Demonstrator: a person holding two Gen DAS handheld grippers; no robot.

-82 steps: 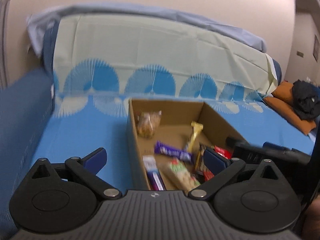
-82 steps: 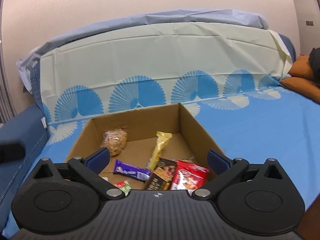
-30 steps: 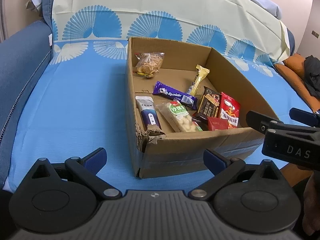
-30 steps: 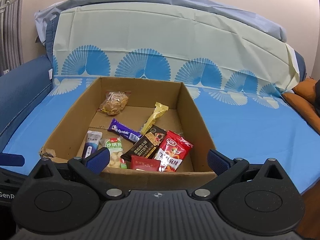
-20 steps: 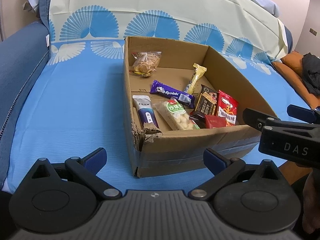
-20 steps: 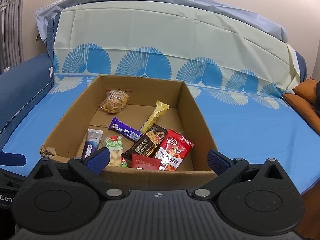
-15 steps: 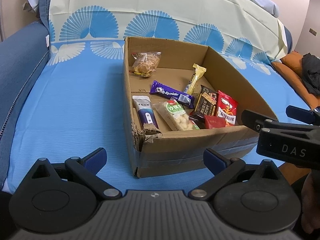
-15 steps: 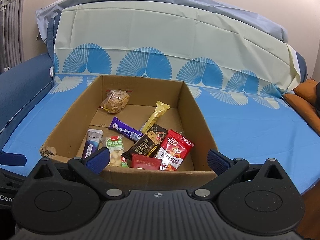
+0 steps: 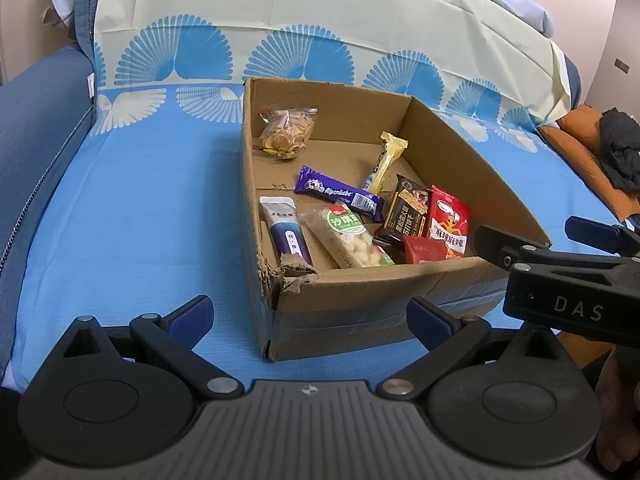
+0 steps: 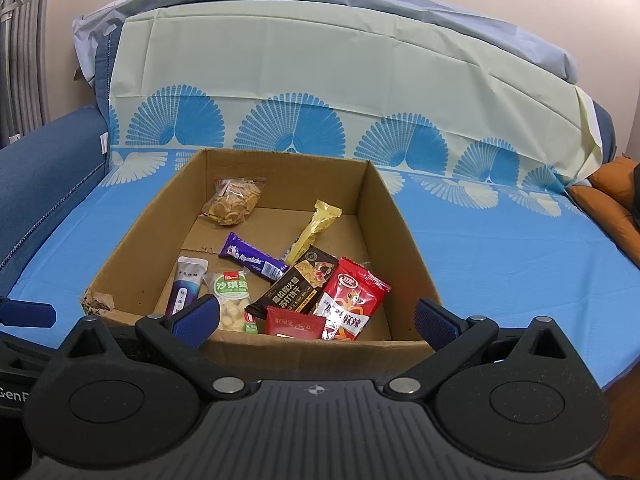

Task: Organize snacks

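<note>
An open cardboard box sits on a blue bedsheet and holds several snacks: a clear bag of biscuits, a purple bar, a yellow bar, a black packet, a red packet and a white-green pack. My left gripper hangs open in front of the box's near left corner. My right gripper is open at the near wall, and shows in the left wrist view by the right corner. Both are empty.
The box's near left corner is torn. A cream and blue patterned cover drapes behind the box. A dark blue cushion lies left; an orange pillow with dark clothing lies right. Bare sheet spreads left of the box.
Both views have dropped and pulled back from inside the box to its near side over the first seconds. In the last half second nothing has visibly moved.
</note>
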